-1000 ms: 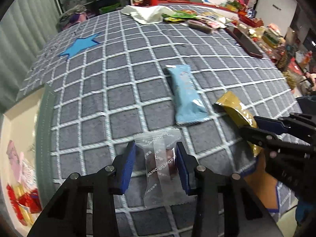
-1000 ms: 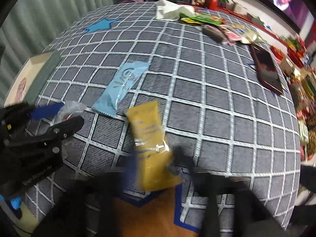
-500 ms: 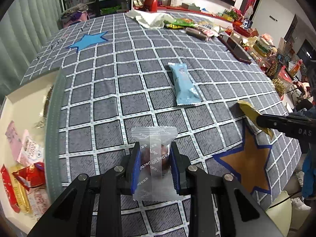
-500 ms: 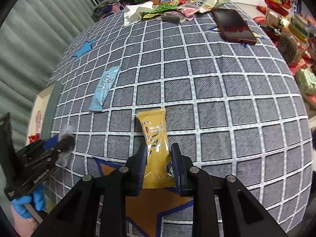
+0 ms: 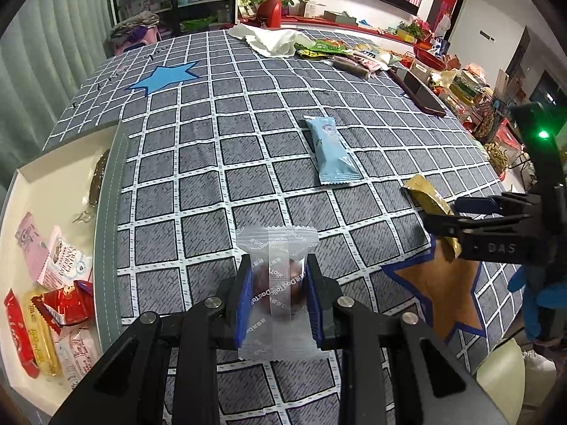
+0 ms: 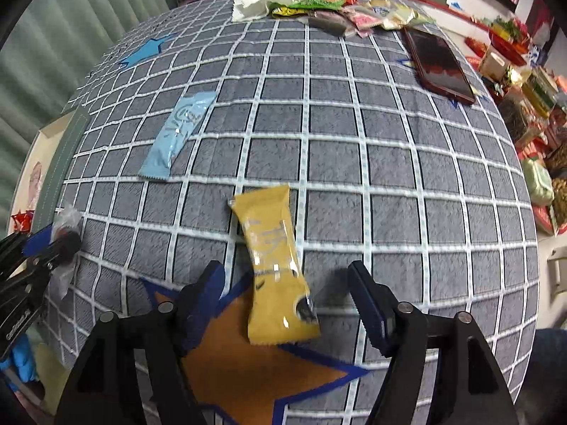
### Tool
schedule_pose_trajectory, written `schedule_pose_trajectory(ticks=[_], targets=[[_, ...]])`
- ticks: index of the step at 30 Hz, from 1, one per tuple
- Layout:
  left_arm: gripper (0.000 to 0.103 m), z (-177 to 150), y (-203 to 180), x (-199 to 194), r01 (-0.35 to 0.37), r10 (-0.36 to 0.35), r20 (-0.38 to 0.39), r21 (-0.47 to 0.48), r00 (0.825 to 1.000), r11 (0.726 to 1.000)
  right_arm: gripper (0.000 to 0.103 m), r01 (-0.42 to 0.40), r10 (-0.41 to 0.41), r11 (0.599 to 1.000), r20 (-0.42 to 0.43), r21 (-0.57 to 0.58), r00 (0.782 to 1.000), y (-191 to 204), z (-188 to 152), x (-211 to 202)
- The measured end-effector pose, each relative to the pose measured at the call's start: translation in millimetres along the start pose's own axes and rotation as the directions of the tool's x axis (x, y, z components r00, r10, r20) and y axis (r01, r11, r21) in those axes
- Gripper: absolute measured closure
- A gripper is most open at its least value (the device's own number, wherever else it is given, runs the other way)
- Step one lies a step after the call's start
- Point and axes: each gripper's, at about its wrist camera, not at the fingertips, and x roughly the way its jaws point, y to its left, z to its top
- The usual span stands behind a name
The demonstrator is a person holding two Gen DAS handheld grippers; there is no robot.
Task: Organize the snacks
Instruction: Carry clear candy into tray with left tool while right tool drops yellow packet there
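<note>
My left gripper (image 5: 278,283) is shut on a clear-wrapped snack (image 5: 276,244) with a dark red piece inside, held above the checked cloth. In the right wrist view it sits at the left edge as the left gripper (image 6: 53,244). My right gripper (image 6: 285,283) has its jaws opening. A yellow packet (image 6: 273,258) lies between them on the cloth, over the edge of an orange star, and the pads do not touch it. The left wrist view shows the right gripper (image 5: 450,212) beside the yellow packet (image 5: 425,194). A light blue packet (image 5: 331,152) lies flat in mid-table.
A cream tray (image 5: 21,191) holding several snacks sits at the table's left edge. At the far edge lie a white cloth (image 5: 273,37), a pile of snack packets (image 6: 354,10) and a dark phone (image 6: 439,63). More goods crowd the right side beyond the table.
The right gripper's jaws have spread apart and let go of the yellow packet, which now lies on the cloth. The left gripper drew back with the clear-wrapped snack, bringing the tray into view.
</note>
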Motion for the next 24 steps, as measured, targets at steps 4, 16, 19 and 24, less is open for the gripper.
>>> schedule_pose_trajectory(ticks=[4,16,19,24], targets=[[0.073,-1,-1,-2,0.009,-0.009,0.008,-0.003,1.000,1.000,0.063,0.060,-0.060,0.998,0.027,-0.036,0.998,7,7,3],[0.073,5,43,-62,0.005,0.002,0.136,-0.053,0.991,0.999,0.080,-0.248,0.250,0.968,0.064,-0.043,0.966,69,33,-51],[0.073,0,77,-82,-0.034,0.051,0.167,-0.106,0.985,0.994,0.080,-0.316,0.324,0.942,0.060,-0.111,0.944,114,44,-62],[0.073,-16,136,-96,-0.123,0.156,0.154,-0.207,0.976,0.971,0.080,-0.361,0.373,0.908,0.016,-0.212,0.928,185,52,-60]])
